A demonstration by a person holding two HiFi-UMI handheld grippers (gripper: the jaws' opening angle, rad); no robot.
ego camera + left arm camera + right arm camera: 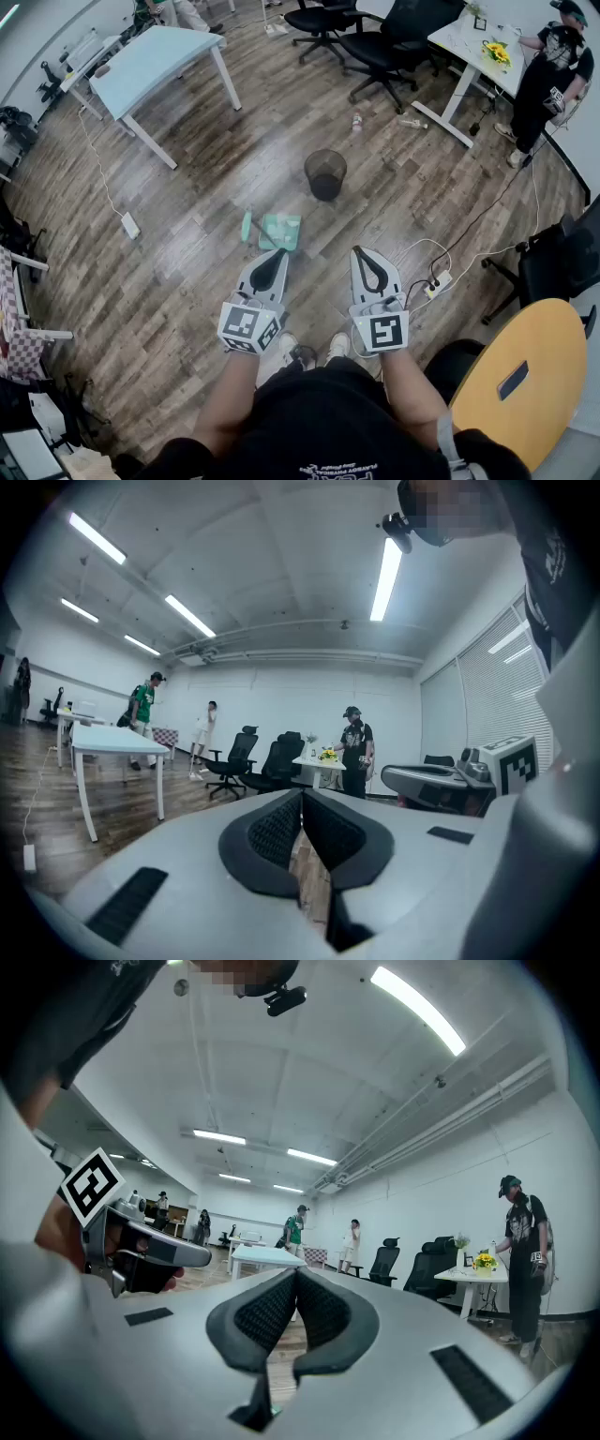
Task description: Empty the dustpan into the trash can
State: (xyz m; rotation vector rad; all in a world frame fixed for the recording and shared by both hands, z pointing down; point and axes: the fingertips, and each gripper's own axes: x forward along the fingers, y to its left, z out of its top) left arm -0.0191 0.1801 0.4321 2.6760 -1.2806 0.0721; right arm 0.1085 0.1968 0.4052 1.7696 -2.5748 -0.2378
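Dustpan (279,231) lying on the floor (187,281) near the trash can (325,174), with left gripper (276,253) and right gripper (358,251) held level above the floor, jaws of each pressed together, empty.

open wooden floor (286,195) runs from the dustpan (274,231) straight to the trash can (325,174). a power strip (437,284) with looping cables (424,242) lies to the right, and a white table (159,61) stands well apart at the left.
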